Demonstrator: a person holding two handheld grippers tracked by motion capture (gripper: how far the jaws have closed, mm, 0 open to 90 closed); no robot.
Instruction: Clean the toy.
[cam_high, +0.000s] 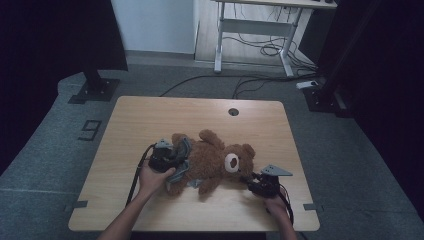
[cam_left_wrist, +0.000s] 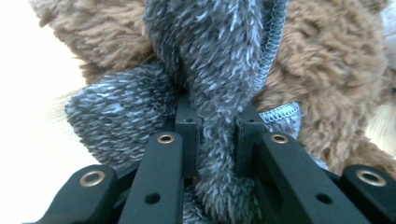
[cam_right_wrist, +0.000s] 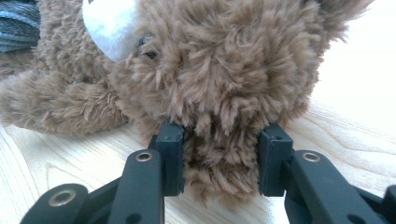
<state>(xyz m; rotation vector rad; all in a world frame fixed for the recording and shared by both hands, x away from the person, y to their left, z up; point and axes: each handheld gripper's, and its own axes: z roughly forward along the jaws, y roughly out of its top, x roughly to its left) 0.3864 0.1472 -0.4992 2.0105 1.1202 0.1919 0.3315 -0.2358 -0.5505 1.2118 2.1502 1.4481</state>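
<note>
A dark digit "9" (cam_high: 90, 130) is marked on the grey floor (cam_high: 45, 150).

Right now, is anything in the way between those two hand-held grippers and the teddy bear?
Nothing visible. The left hand-held gripper already pinches the grey fuzzy cloth on the teddy bear; the right hand-held gripper clamps its head.

Shaggy plush bear (cam_high: 212, 160), fuzzy grey cloth (cam_left_wrist: 219, 60), matt wood table (cam_high: 150, 120)

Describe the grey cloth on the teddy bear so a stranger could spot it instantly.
On the wooden table lies a brown teddy bear. At its leg end, the left gripper pinches a fuzzy grey cloth. It is the one grey, stitched-edged thing against brown fur.
</note>
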